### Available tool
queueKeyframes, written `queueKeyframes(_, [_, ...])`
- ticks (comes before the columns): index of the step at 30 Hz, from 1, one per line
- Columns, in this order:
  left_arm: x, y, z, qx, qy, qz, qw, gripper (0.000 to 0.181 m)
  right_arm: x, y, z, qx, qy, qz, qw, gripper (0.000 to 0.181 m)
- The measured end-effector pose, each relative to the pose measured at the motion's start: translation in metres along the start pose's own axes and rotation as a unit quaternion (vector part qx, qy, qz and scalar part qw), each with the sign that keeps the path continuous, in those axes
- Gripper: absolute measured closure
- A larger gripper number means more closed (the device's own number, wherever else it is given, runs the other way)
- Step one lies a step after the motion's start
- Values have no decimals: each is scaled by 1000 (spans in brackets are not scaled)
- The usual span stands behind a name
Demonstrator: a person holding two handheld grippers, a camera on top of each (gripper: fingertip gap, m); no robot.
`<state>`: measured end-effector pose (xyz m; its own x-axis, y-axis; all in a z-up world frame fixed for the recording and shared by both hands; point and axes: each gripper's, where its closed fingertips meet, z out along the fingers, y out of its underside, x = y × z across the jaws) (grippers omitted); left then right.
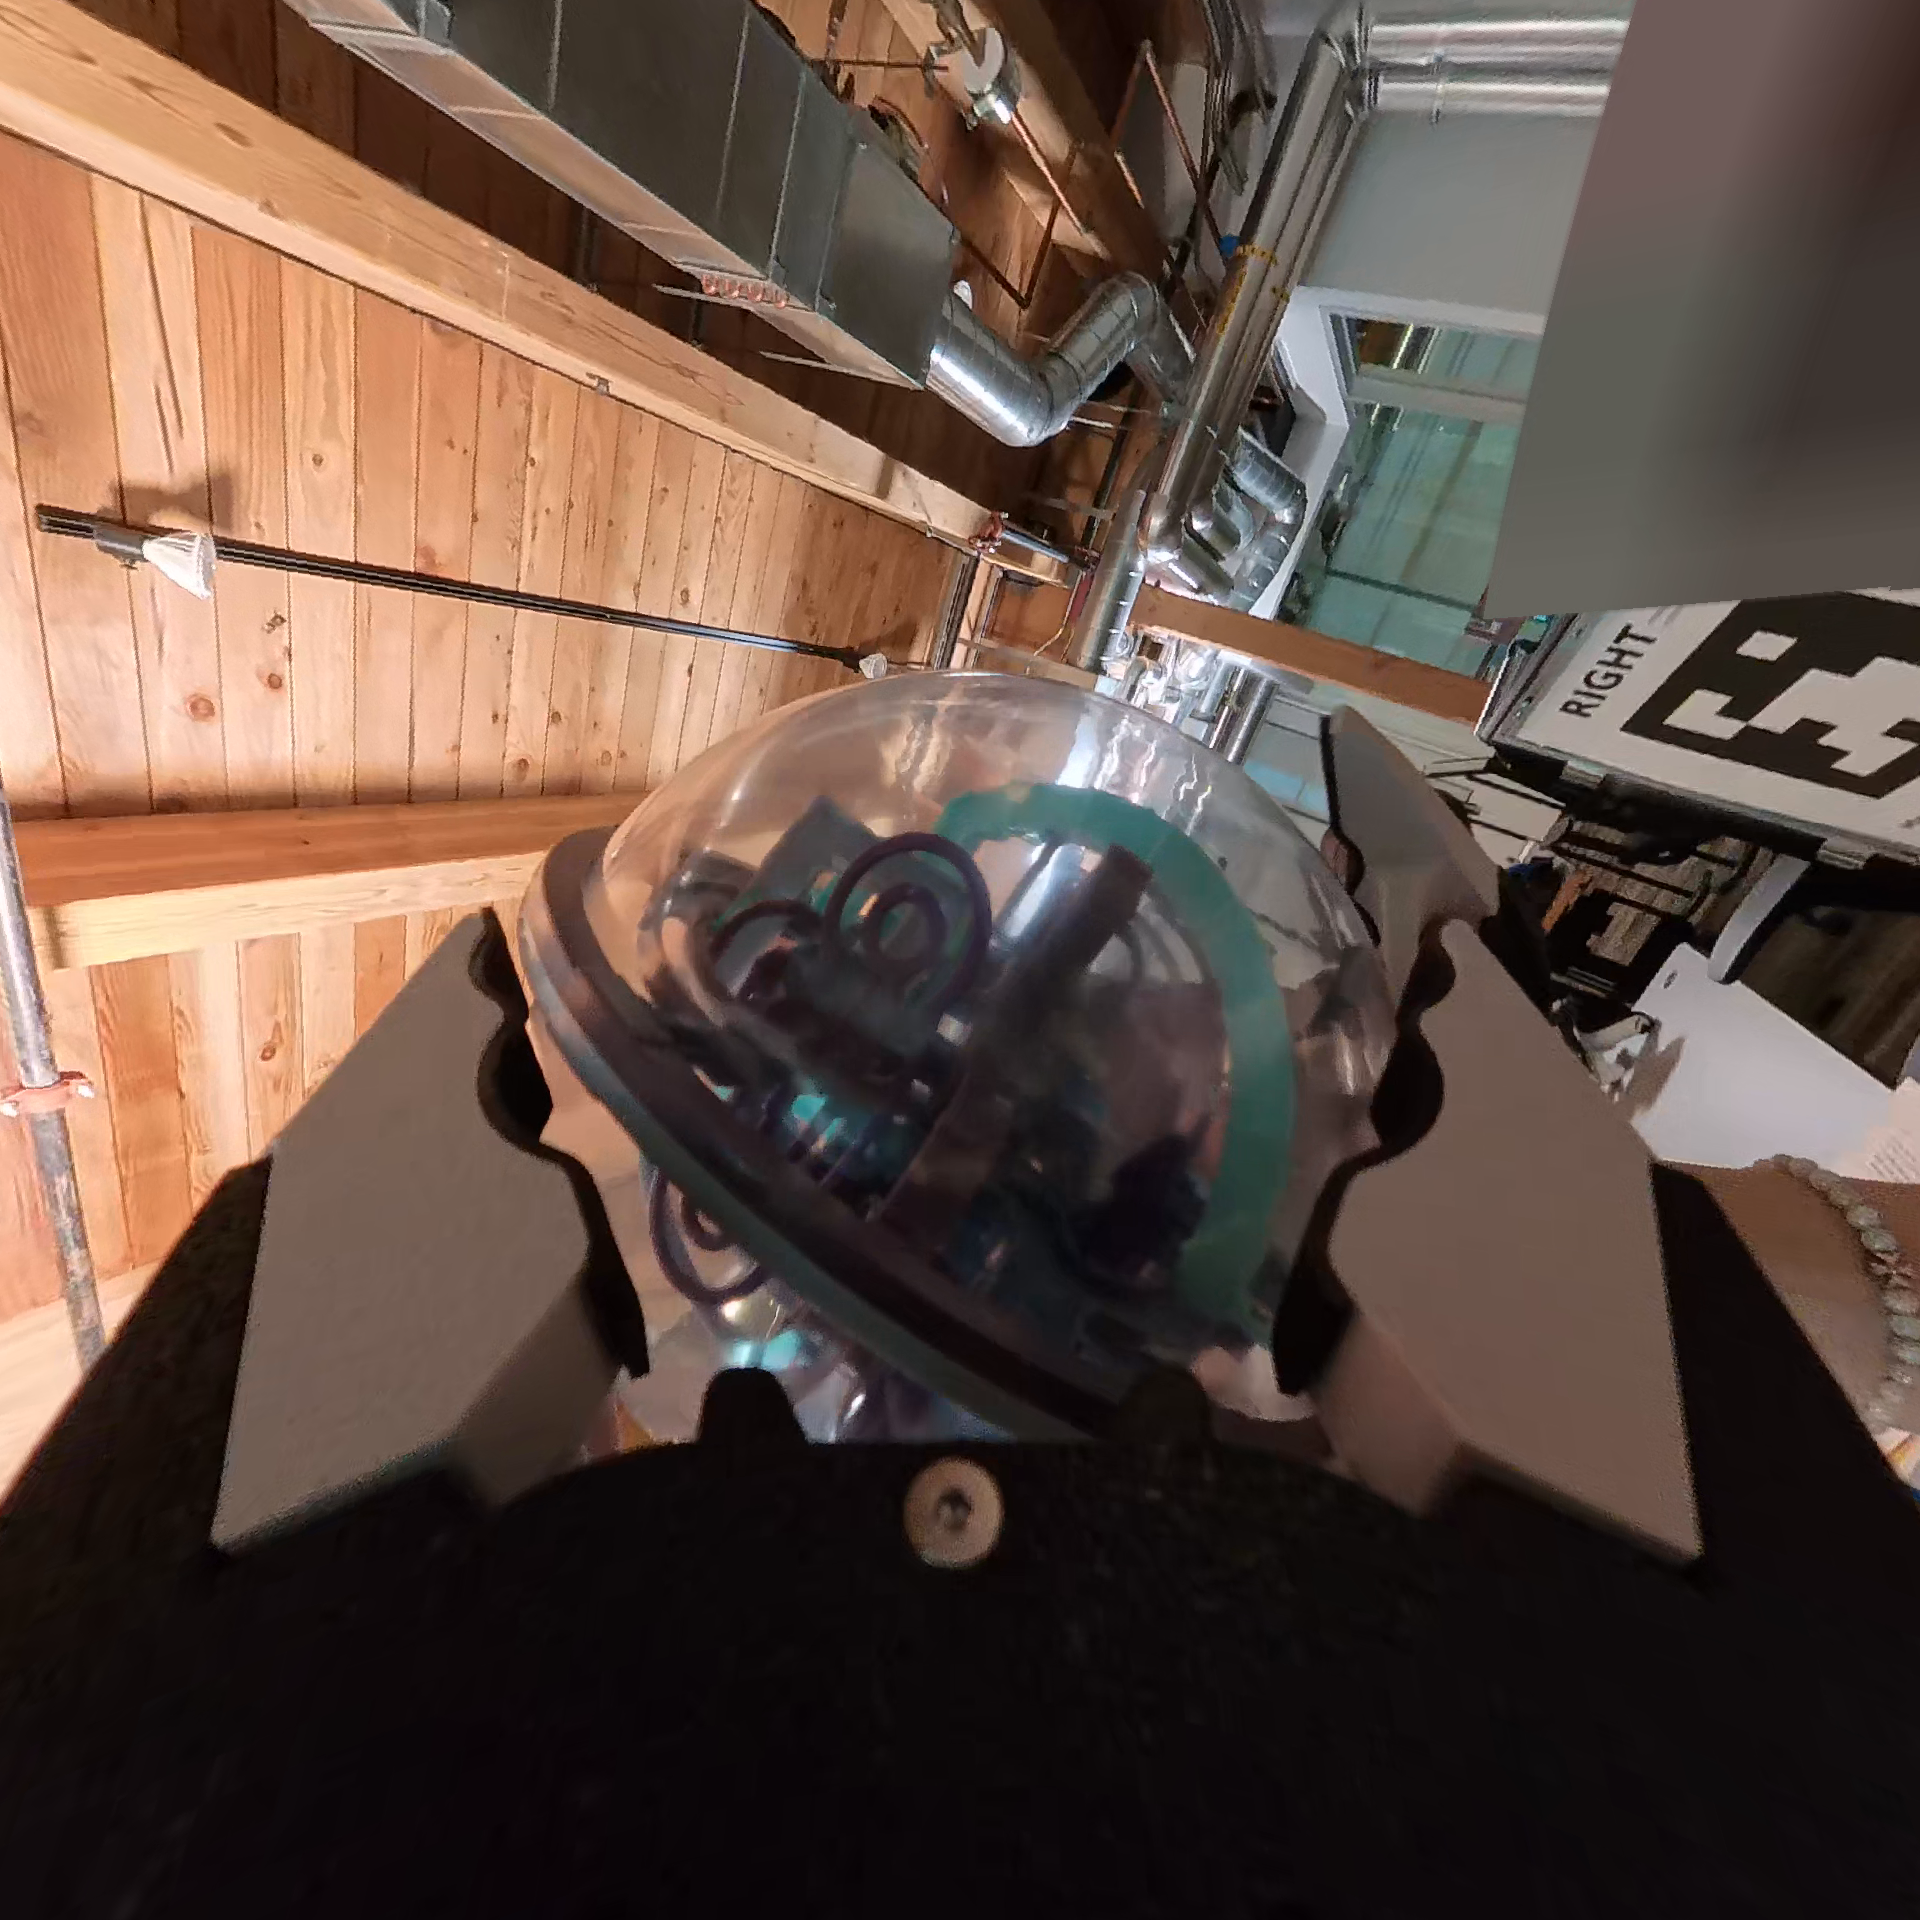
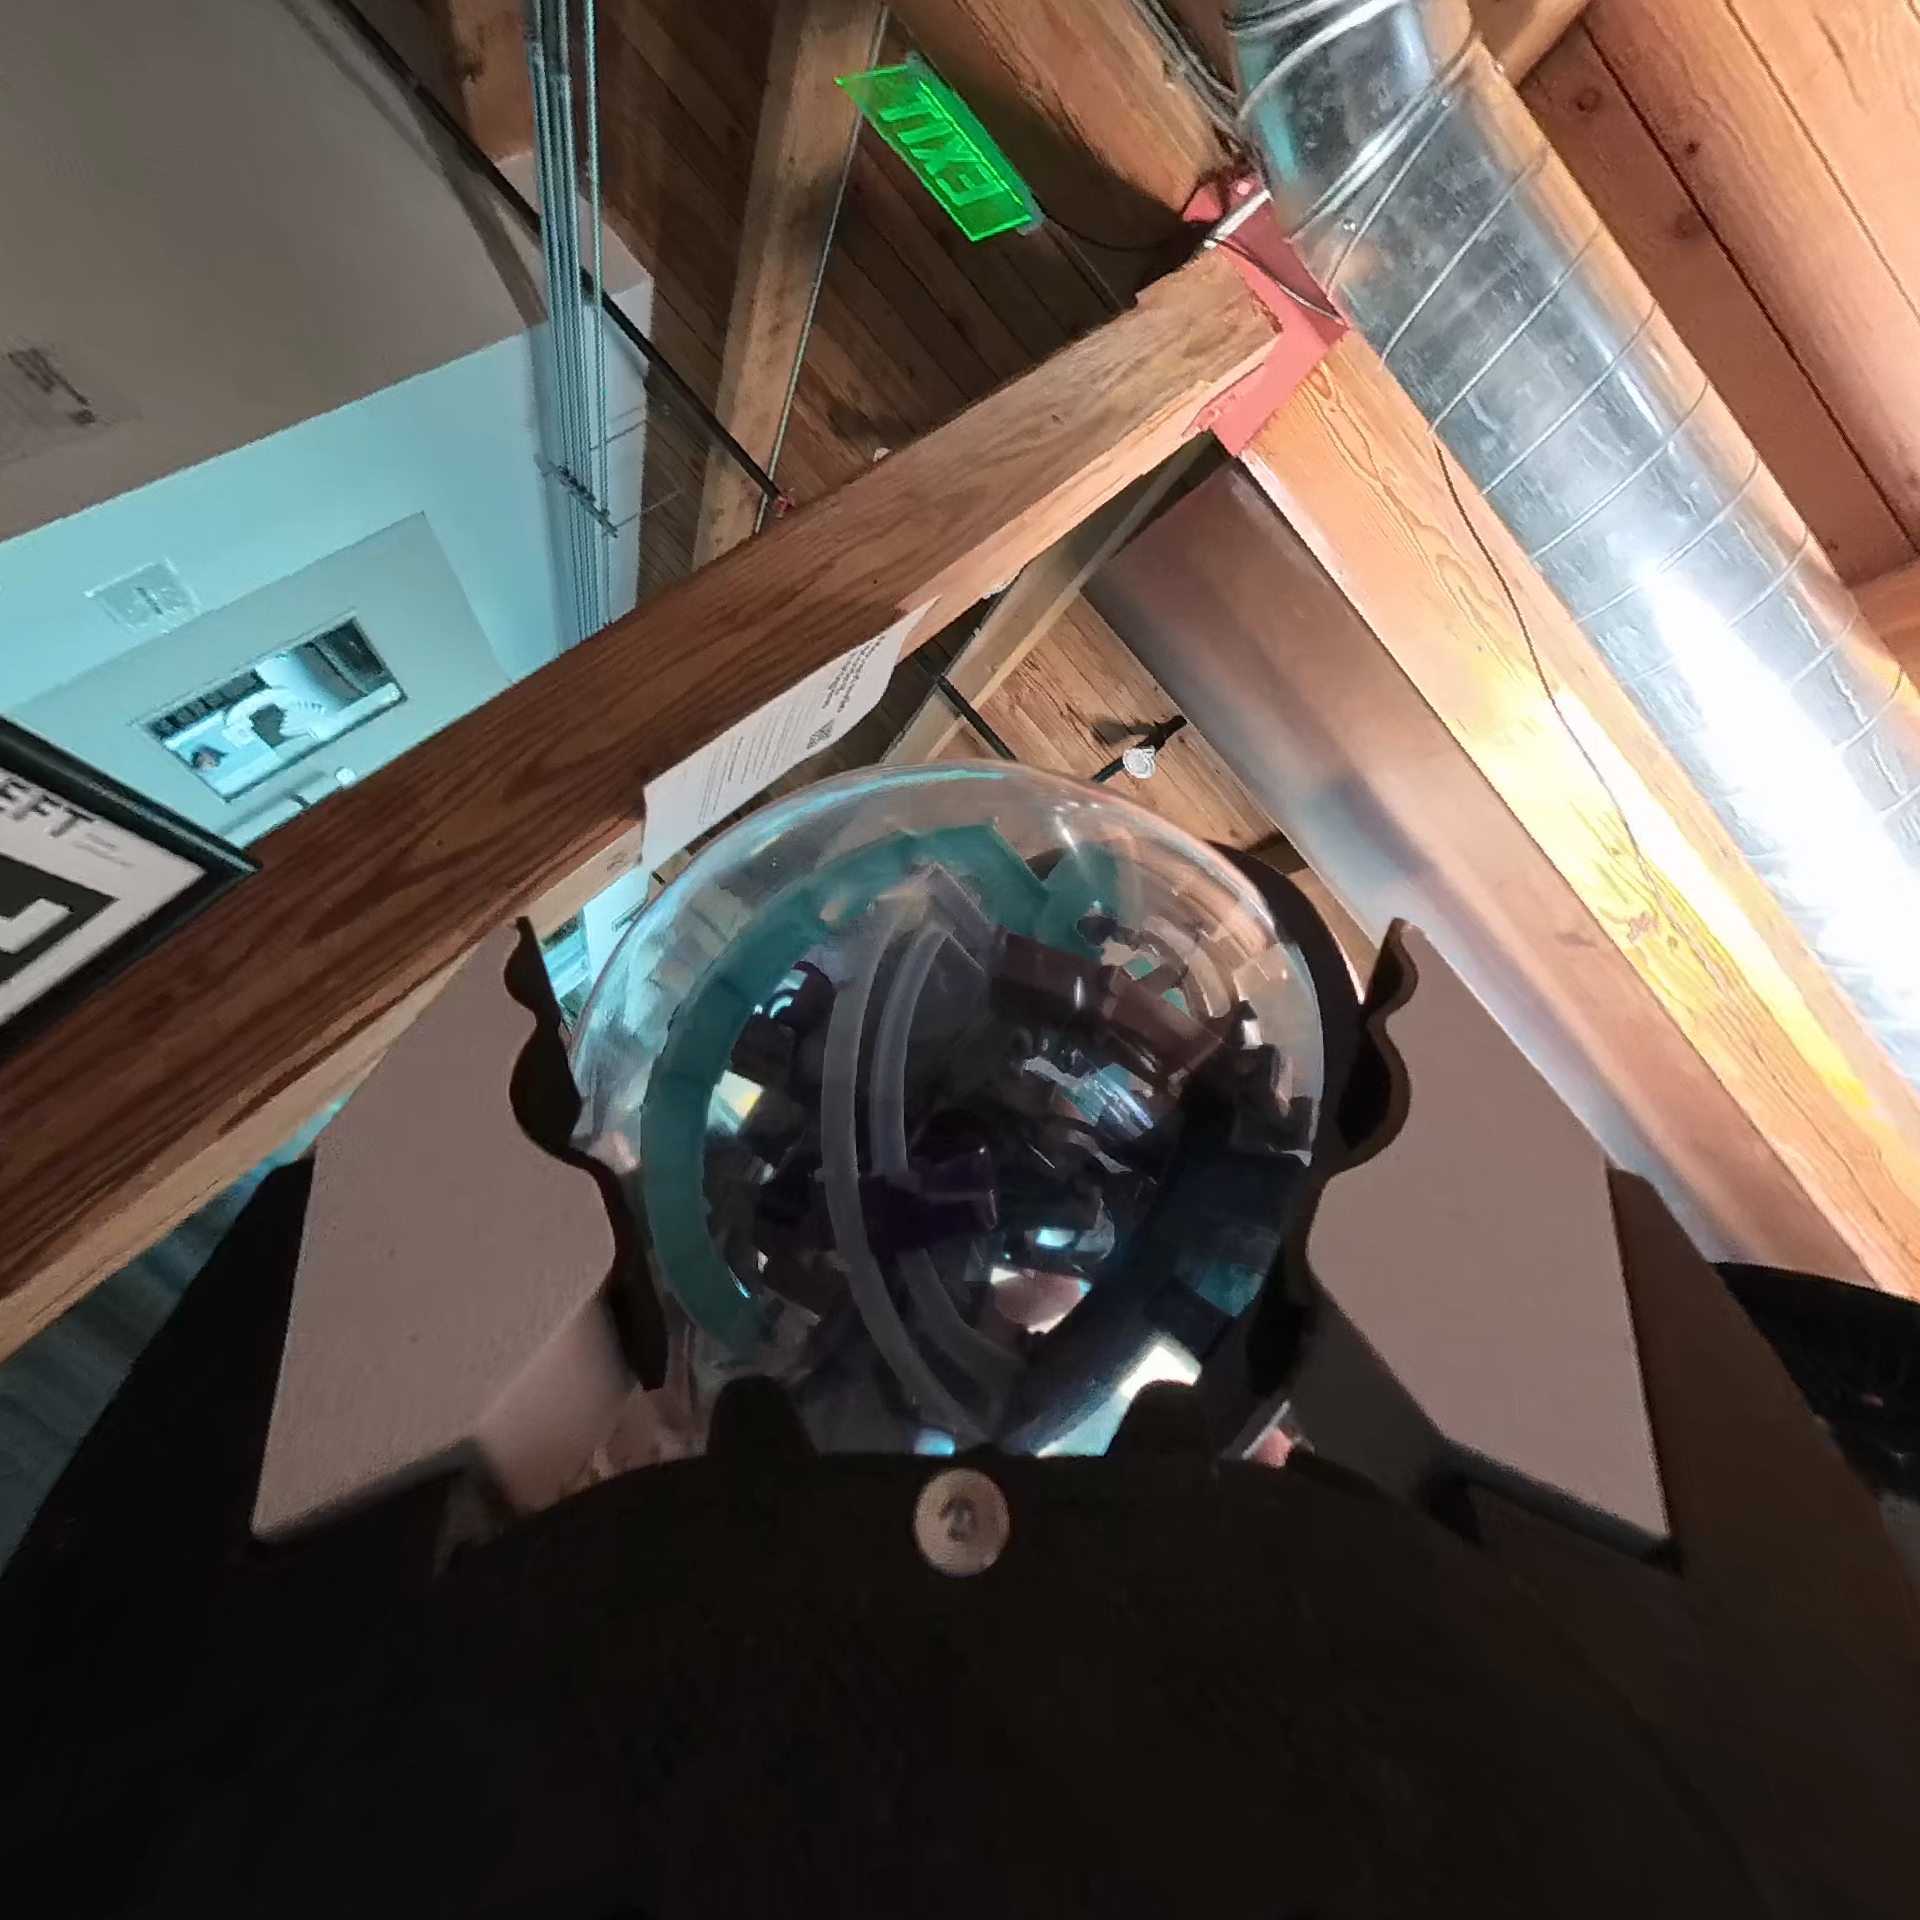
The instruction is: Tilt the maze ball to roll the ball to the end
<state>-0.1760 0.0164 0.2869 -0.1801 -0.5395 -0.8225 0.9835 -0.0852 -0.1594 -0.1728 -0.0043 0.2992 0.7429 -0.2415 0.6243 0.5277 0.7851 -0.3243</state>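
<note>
The maze ball (image 1: 966,1039) is a clear plastic sphere with teal, purple and dark tracks inside and a dark seam band around it. It is held up in the air, with both cameras looking up at the ceiling. My left gripper (image 1: 935,862) is shut on it, one finger on each side. My right gripper (image 2: 961,956) is also shut on the maze ball (image 2: 945,1091), gripping its sides. The right gripper's tagged body (image 1: 1745,707) shows at the upper right of the left wrist view. The left gripper's tag (image 2: 73,914) shows at the left edge of the right wrist view. I cannot make out the small ball inside.
Overhead are a wooden plank ceiling (image 1: 416,468), metal ducts (image 1: 1039,384), a thick wooden beam (image 2: 623,748), a round duct (image 2: 1558,416) and a green lit sign (image 2: 940,156). A wrist with a beaded bracelet (image 1: 1870,1278) is at the right edge.
</note>
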Motion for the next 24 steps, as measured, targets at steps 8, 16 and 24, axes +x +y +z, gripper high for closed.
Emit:
queueKeyframes(8, [0, 3, -2, 1, 4, 22, 1000, 24, -1, 7, -1, 9, -19, -34, 999, 29])
queueKeyframes(16, [-3, -14, 4, 35, 6, 39, 999, 24, -7, -12, 6, 31, -56, -33, 997, 37])
queueKeyframes(24, [-25, -19, 8, 62, -26, 3, 998, 24, 4, -17, 25, -9, -63, -29, 998, 43])
